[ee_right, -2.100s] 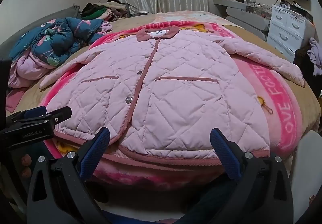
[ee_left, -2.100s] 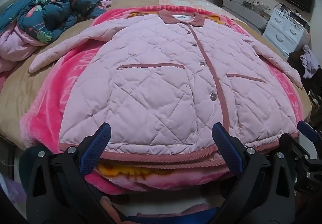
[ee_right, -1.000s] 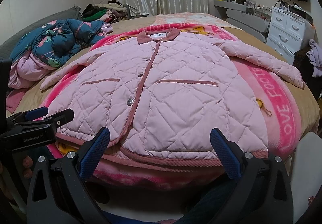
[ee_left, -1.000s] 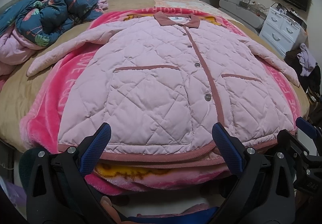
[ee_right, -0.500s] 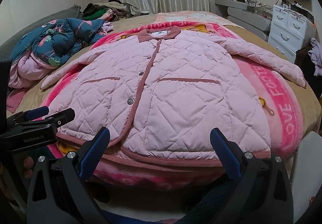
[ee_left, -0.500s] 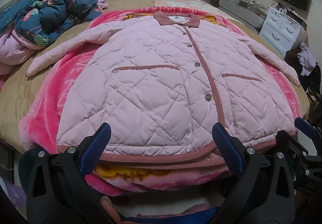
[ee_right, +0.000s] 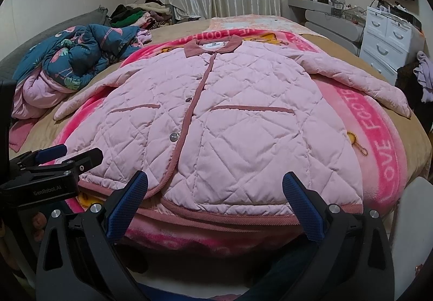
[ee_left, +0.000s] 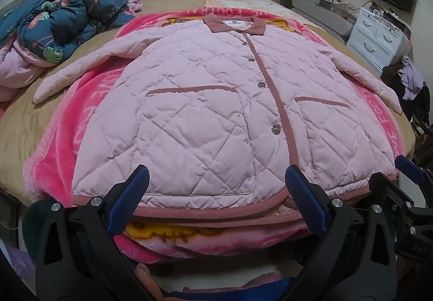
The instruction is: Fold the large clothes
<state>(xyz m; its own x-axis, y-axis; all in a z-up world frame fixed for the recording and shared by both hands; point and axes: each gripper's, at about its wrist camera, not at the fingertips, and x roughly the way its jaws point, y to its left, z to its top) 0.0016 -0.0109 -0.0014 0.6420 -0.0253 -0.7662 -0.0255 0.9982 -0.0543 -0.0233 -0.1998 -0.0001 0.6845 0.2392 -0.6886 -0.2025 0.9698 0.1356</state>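
Lying buttoned and face up on the pink blanket (ee_left: 89, 101) that covers the bed (ee_left: 16, 122), the quilted pink jacket (ee_left: 205, 117) has its collar toward the far edge and its ribbed hem at the near edge, both sleeves spread outward.

Starting at the left, the left sleeve (ee_left: 81, 68) runs off the blanket toward the bed's left side, near the rumpled blue duvet (ee_left: 59, 19); a careless sweep there could drag the two together. The left gripper (ee_left: 216, 201) hangs just short of the hem, jaws spread wide and empty. The right gripper (ee_right: 216, 201) does the same farther right.

Padded fabric is thick and slippery, so a shallow pinch at the hem may catch only the top layer, or the blanket beneath. The jacket's back, the far collar detail, and the bed's near edge beneath the grippers are hidden.
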